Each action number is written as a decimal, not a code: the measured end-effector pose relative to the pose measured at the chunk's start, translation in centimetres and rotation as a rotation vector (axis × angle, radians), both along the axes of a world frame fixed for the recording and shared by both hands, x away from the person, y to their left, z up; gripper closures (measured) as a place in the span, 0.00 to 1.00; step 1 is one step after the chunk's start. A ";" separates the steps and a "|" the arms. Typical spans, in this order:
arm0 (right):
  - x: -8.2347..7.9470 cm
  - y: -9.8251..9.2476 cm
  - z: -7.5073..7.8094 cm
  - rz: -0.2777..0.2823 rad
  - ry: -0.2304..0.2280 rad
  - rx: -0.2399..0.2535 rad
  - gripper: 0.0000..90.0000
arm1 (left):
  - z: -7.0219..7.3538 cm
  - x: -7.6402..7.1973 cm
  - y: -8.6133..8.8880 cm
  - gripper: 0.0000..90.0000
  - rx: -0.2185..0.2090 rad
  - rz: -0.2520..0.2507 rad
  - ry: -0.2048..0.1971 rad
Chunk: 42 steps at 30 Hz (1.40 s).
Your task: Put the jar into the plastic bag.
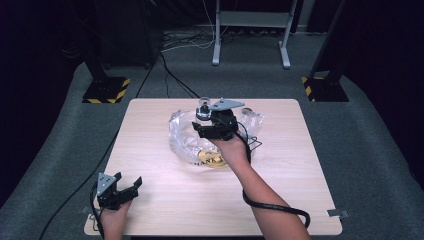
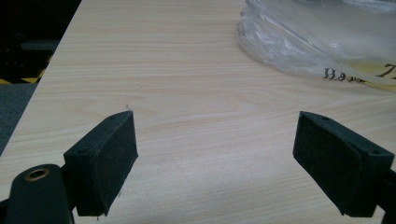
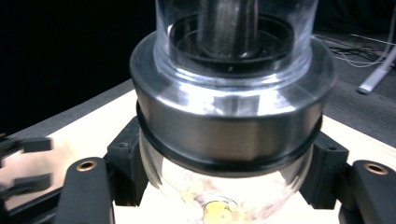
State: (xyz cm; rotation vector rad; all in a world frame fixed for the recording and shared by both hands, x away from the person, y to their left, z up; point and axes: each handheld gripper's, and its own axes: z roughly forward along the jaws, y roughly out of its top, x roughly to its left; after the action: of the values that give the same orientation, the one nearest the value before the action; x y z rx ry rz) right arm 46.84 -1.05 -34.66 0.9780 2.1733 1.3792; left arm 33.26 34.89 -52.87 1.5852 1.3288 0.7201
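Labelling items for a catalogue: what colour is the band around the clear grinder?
Brushed silver metal band with a black ring beneath it, best in the right gripper view.

The jar point(image 3: 231, 107) is made of clear glass and has a wide metal band point(image 3: 233, 126) around it, with a thin black ring under this band. It stands upright between the two black jaws of the right gripper point(image 1: 216, 129), which press on its glass body from both sides, just below the band. It is held above the clear plastic bag point(image 1: 187, 137). This bag lies crumpled on the middle of the wooden table point(image 1: 300, 165) and carries a yellow print with dark letters.
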 end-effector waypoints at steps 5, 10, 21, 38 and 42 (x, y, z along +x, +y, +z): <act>1.5 0.2 -1.0 -0.053 -0.006 -0.021 0.34 | 0.0 0.0 0.0 0.15 -0.005 0.000 -0.001; 2.9 0.0 -2.1 -0.111 -0.002 -0.008 0.34 | 0.0 0.0 0.1 0.15 -0.012 0.002 -0.003; 5.0 0.2 -4.3 -0.193 0.015 -0.018 0.34 | 0.0 -0.1 0.2 0.15 -0.026 0.002 -0.008; 6.9 1.1 -7.1 -0.229 0.043 -0.076 0.34 | 0.0 -0.1 0.3 0.15 -0.031 0.000 -0.010; 7.3 1.1 -7.6 -0.244 0.056 -0.061 0.34 | 0.0 -0.1 0.4 0.15 -0.034 -0.001 -0.010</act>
State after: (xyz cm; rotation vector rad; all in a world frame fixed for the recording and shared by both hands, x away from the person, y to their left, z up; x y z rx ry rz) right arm 54.18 0.00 -42.25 1.2256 2.0412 1.1787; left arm 33.16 35.24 -52.90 1.5534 1.3259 0.7003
